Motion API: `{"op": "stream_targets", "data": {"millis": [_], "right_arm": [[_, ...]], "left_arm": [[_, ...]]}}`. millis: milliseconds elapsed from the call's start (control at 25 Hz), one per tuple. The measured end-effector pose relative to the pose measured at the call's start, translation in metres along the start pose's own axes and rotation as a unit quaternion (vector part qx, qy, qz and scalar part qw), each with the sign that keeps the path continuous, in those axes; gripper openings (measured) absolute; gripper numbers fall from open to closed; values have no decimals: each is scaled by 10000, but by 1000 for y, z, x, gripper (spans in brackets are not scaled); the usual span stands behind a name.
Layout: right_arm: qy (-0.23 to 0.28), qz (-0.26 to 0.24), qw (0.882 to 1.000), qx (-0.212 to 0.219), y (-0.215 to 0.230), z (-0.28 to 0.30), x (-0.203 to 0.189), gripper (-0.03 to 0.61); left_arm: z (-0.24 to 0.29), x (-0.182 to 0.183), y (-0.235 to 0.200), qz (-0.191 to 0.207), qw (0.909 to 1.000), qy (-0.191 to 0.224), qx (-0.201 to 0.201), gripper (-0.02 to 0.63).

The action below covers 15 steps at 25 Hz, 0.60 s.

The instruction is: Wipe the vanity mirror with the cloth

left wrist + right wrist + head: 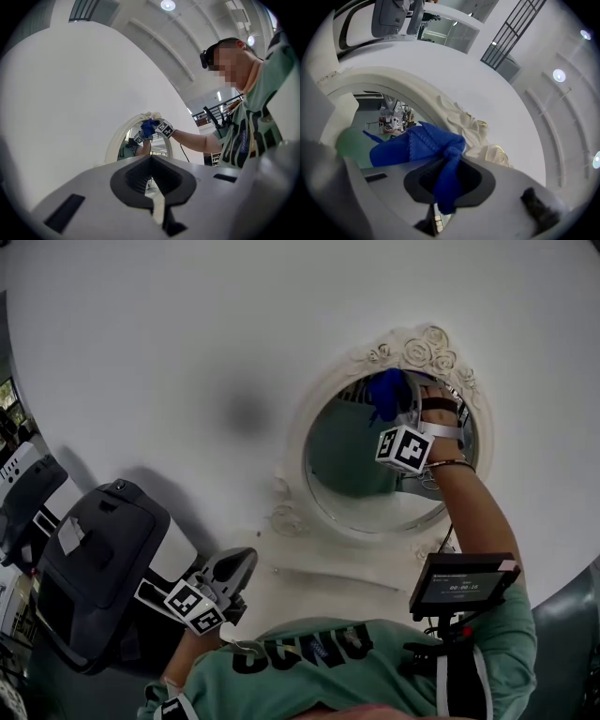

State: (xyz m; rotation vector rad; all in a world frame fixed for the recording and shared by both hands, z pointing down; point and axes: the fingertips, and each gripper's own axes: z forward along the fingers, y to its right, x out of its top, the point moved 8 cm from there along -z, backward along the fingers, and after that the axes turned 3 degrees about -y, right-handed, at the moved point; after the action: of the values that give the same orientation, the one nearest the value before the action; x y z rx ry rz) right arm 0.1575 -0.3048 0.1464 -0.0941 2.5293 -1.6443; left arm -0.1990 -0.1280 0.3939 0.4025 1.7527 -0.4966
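Right gripper (444, 182) clamped the cloth (415, 144) on the mirror (354, 460), upper right; flat, even pressure was advisable. Left gripper (151, 177) was closed, empty.

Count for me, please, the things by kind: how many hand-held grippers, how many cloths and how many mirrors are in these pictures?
Hand-held grippers: 2 (left hand-held gripper, right hand-held gripper)
Cloths: 1 (blue cloth, in the jaws of the right one)
Mirrors: 1 (vanity mirror)
Total: 4
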Motion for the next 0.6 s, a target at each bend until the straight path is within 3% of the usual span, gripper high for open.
{"op": "stream_targets", "data": {"millis": [360,600], "right_arm": [[178,-171,9997,-63,-17,-4,-1,49],[526,-390,9962,568,-145,-53,-1,49]], "left_arm": [[20,-4,-3,-121,9997,-137,-161,9],[31,-24,-8,-422,9972,-606,-120,9]]}}
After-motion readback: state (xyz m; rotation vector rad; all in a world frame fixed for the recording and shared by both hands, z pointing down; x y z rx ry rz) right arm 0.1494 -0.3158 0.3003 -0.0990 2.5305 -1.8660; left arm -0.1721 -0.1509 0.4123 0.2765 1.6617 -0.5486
